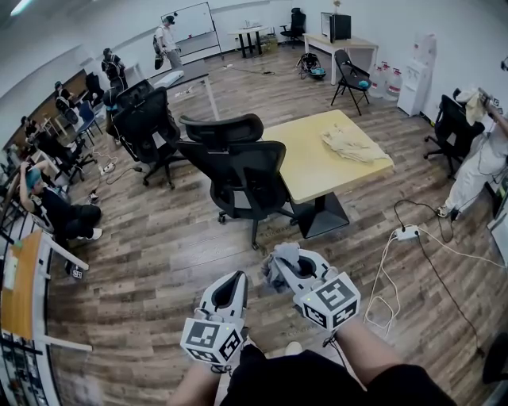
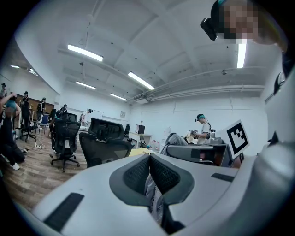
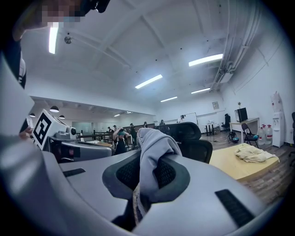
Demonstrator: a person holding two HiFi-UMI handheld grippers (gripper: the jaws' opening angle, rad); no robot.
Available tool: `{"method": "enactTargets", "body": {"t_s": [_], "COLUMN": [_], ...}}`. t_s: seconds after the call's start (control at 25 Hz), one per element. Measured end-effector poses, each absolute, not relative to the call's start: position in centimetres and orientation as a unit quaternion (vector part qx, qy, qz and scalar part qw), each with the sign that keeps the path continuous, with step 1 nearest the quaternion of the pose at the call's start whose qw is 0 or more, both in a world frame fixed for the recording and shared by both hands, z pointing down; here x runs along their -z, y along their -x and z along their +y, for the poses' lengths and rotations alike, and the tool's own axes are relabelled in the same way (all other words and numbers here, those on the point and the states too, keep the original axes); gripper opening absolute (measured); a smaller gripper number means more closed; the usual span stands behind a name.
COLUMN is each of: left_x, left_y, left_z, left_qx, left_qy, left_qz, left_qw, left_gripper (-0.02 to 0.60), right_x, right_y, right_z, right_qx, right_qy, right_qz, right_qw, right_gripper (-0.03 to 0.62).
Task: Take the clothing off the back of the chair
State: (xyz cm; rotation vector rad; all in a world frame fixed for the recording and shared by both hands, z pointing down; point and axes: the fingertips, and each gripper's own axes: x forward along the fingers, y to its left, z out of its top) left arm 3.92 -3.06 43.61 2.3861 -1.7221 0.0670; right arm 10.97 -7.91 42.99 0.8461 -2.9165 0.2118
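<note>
Bulging crumpled and pale grey, clothing [image 3: 154, 147] pinched in closed jaws of both left gripper [image 2: 148, 160] and right gripper [image 3: 146, 168].

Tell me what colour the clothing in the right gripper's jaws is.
Light grey clothing; the right gripper view shows it best.

Open-plan office, lab-style workspace. Evidence: black mesh office chairs [image 1: 242, 178], light wooden table [image 1: 317, 162], whiteboard [image 1: 193, 20] on the far wall, water dispenser [image 1: 414, 75] with spare jugs [image 1: 386, 79], power strip [image 1: 406, 232] with cables on the wood-plank floor [image 1: 159, 262], ceiling strip lights [image 2: 85, 53]. Several people [image 1: 63, 214] sit by desks [image 1: 20, 289] on the left.
</note>
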Motion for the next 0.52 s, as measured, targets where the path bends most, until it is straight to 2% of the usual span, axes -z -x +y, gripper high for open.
{"method": "enactTargets", "body": {"t_s": [0.52], "left_x": [-43.36], "left_y": [-3.42], "left_z": [-2.67], "left_qx": [-0.024], "left_qy": [-0.807], "left_qz": [-0.582], "left_qw": [0.100], "left_gripper": [0.015], "right_x": [-42.87], "right_y": [-10.25], "right_z": [-7.26], "right_qx": [-0.068], "right_qy": [-0.268], "right_qz": [-0.960], "right_qw": [0.050], "right_gripper": [0.034]}}
